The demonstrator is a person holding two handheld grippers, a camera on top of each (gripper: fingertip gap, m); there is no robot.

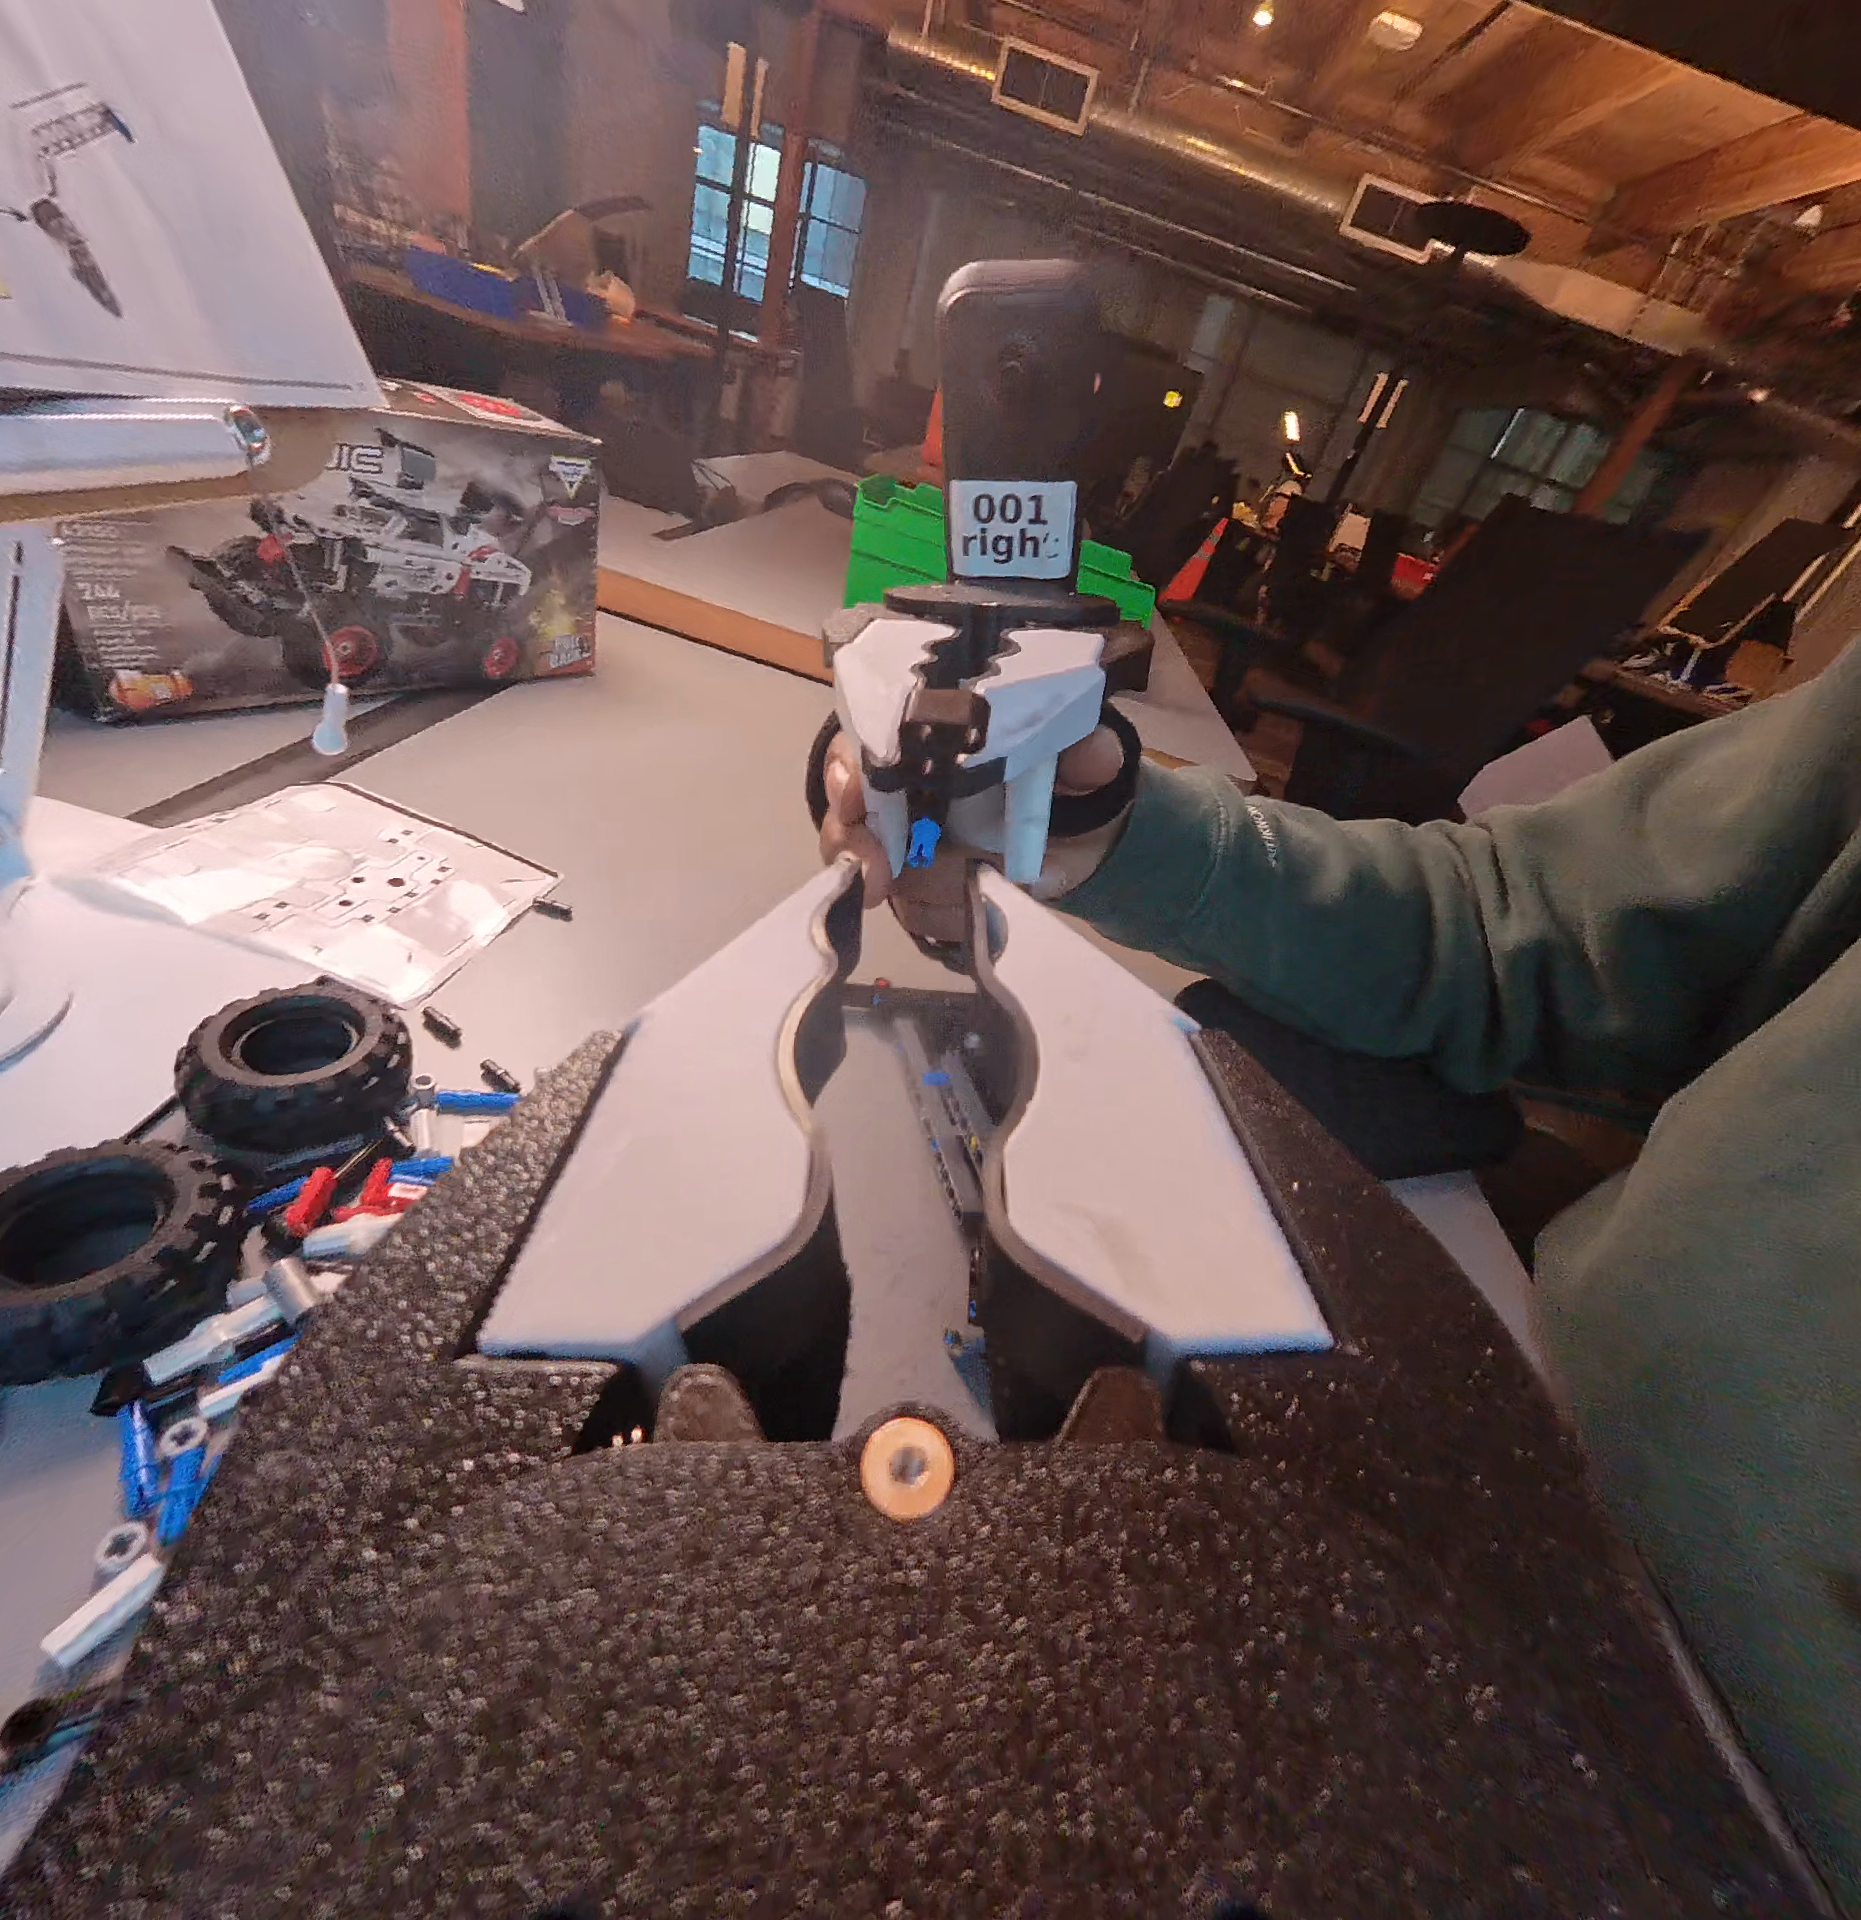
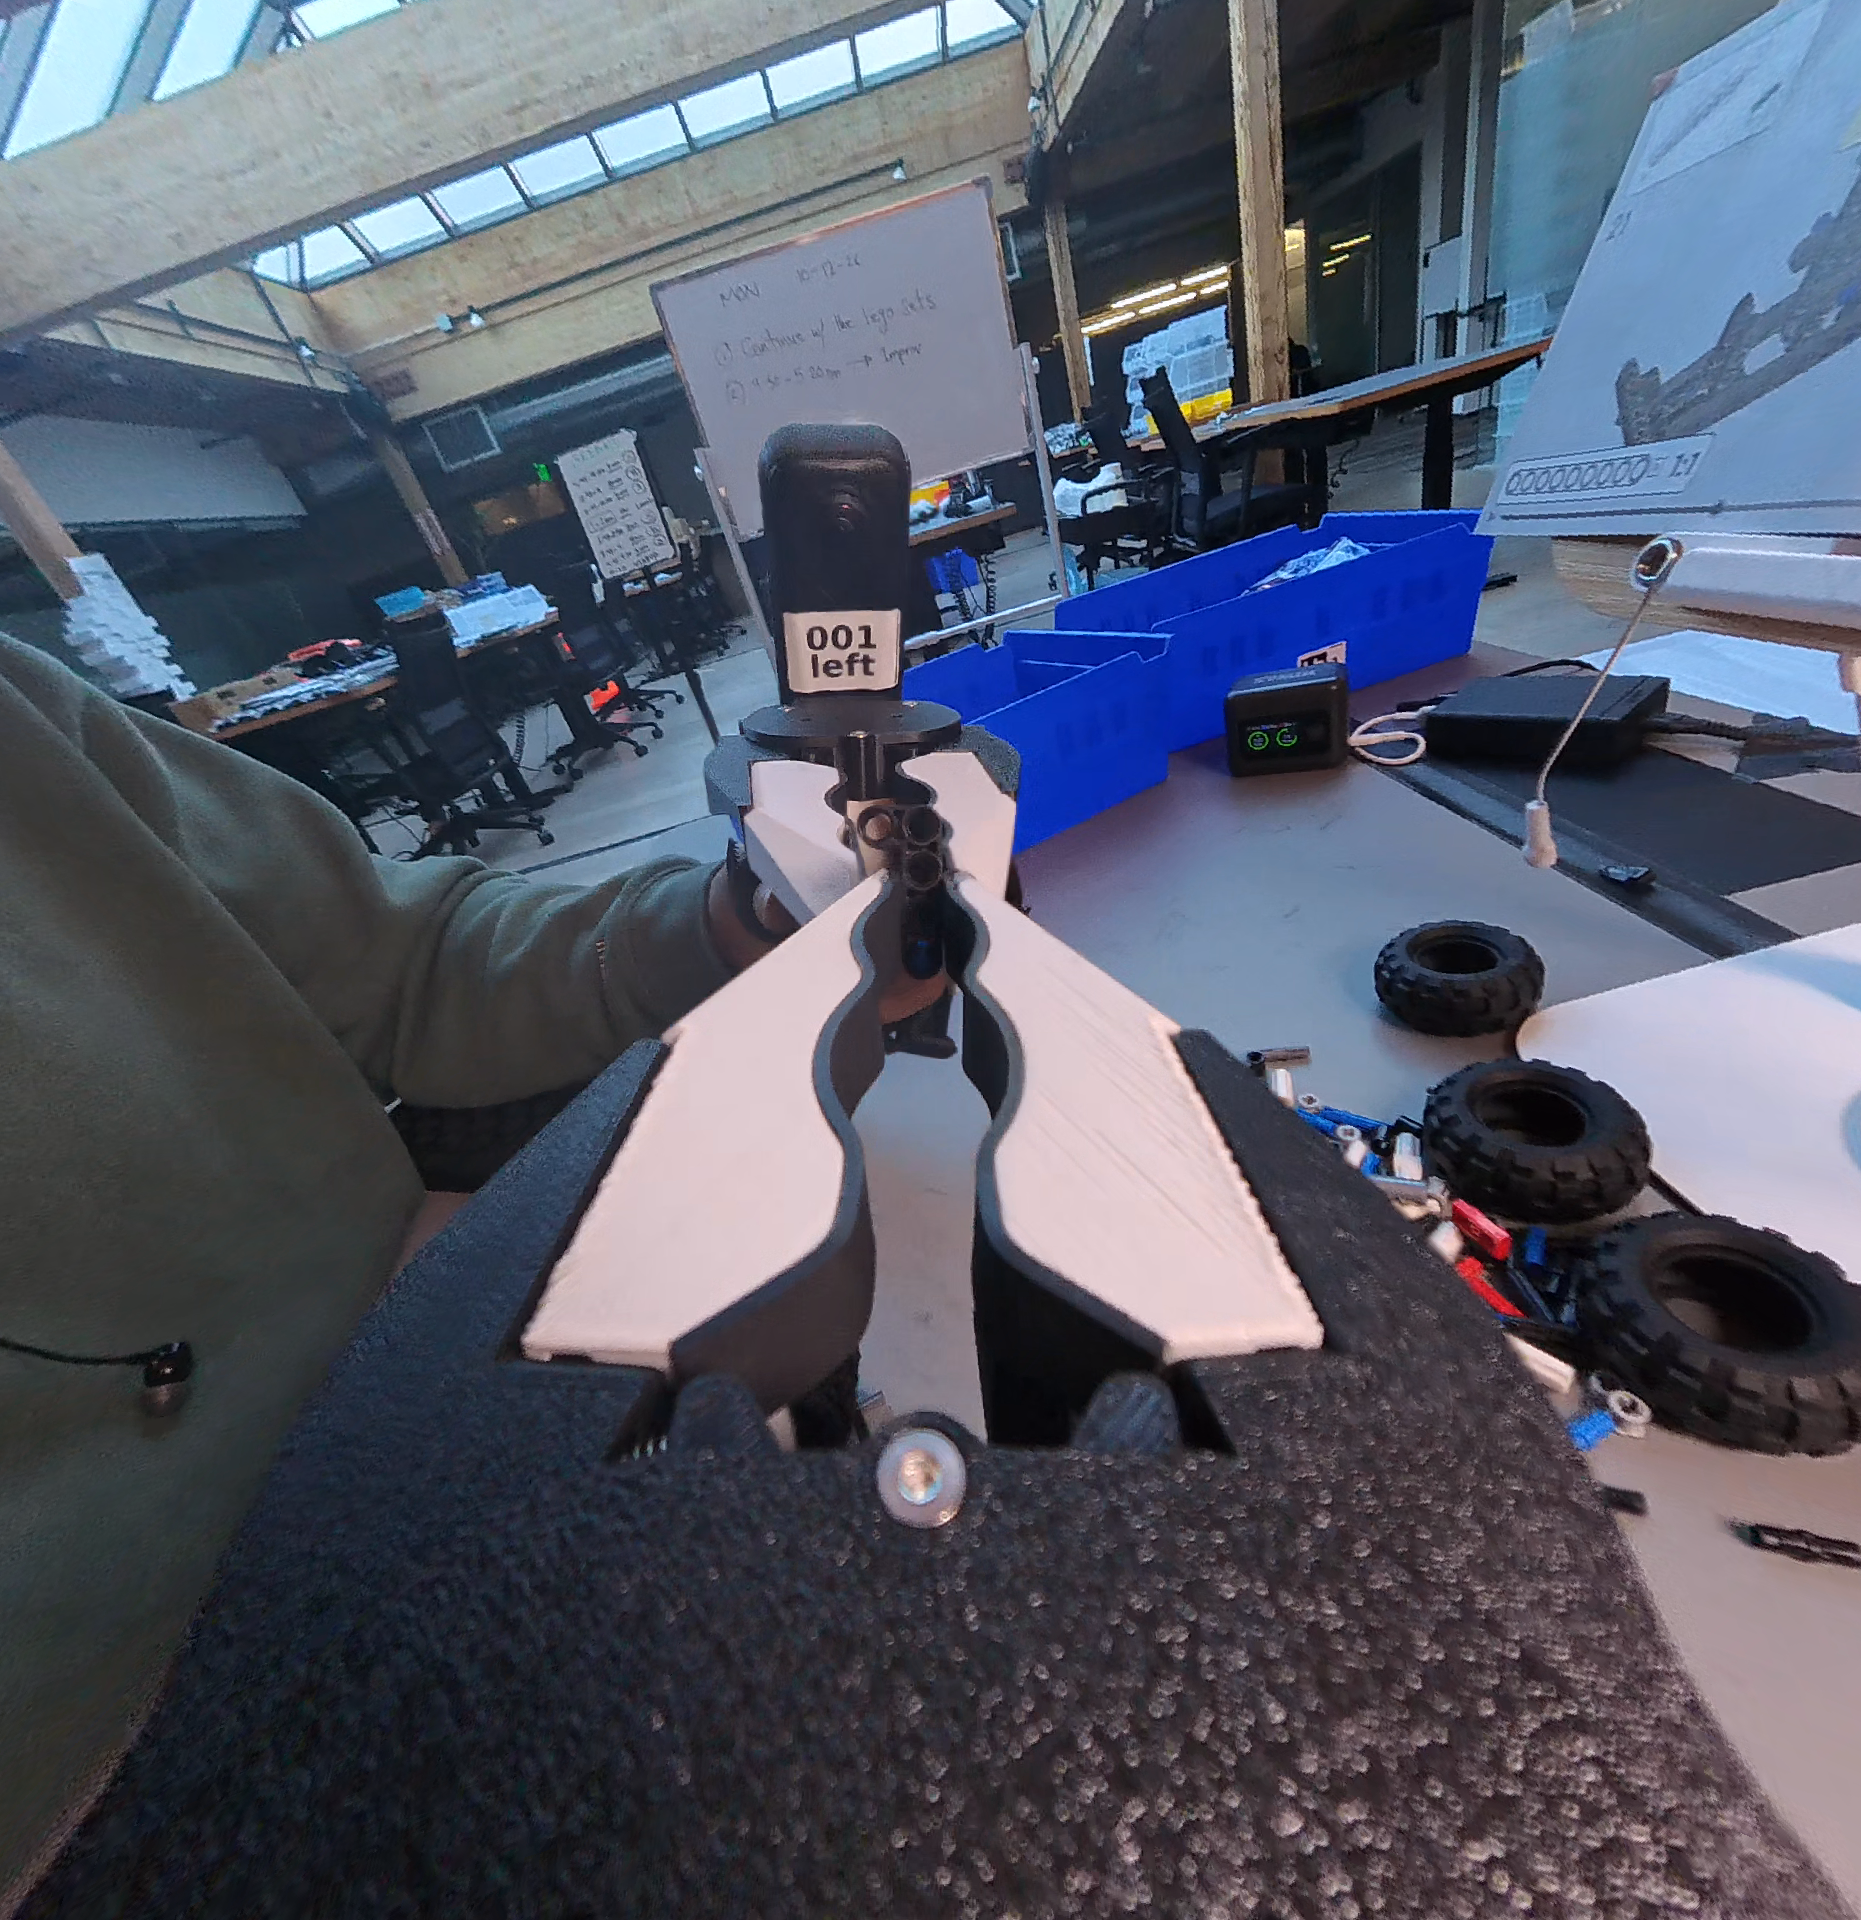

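Grey tabletop [image 1: 645, 748] in an open workshop is carrying the scene. Above it the two tools are meeting nose to nose. The left gripper [image 1: 918, 883] is clamping its jaws on a black holed building beam [image 2: 921, 831]. The right gripper [image 2: 921, 894] is pinching its narrow jaws on a small black piece [image 1: 941, 717] that is carrying a blue pin [image 1: 921, 840]. Beside them, black rubber tyres [image 1: 292, 1060] are lying among loose red, blue and grey pieces [image 1: 365, 1195]. A monster-truck kit box [image 1: 365, 582] is sitting farther back.
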